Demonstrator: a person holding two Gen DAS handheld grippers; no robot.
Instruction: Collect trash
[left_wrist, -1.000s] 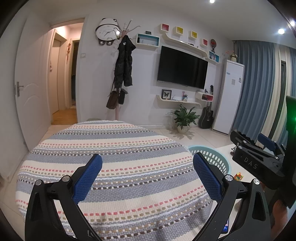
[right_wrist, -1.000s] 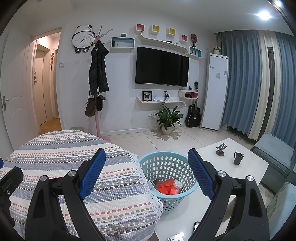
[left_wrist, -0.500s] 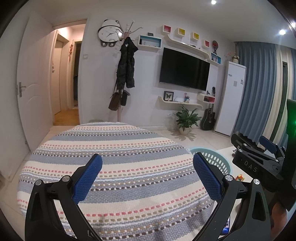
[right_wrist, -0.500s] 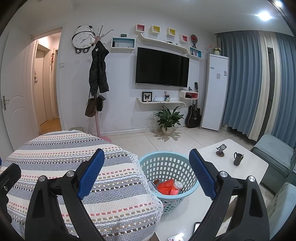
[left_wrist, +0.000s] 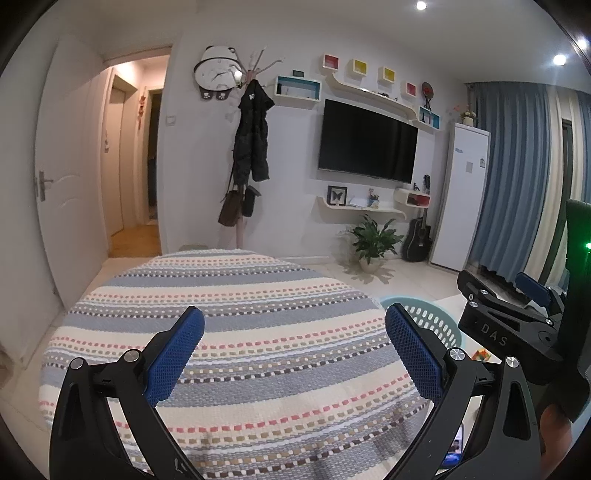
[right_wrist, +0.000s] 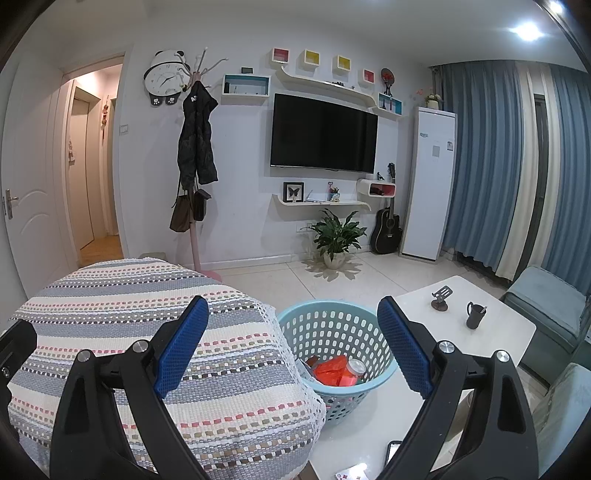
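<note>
Holding nothing: left tool (left_wrist: 293, 345) and right tool (right_wrist: 291, 343), both with jaws apart. Basket (right_wrist: 334, 334) on white surface (right_wrist: 491, 317) already contains orange wrapper (right_wrist: 330, 371) and a jar (right_wrist: 356, 367). Small scraps near the surface's front edge possibly remain; mostly done, by appearance.

My left gripper (left_wrist: 293, 334) and right gripper (right_wrist: 291, 325) are matt black plastic with shiny metal screws; my pads (left_wrist: 173, 356) are blue, rough and dimpled. Across the lower left of both views lies a coarse woven striped cloth (right_wrist: 229, 384) with a lace edge. The pale blue basket (right_wrist: 334, 328) at lower centre is smooth perforated plastic, holding crinkled glossy orange wrapping (right_wrist: 332, 369). The white table (right_wrist: 491, 328) at lower right is smooth and slightly glossy.
</note>
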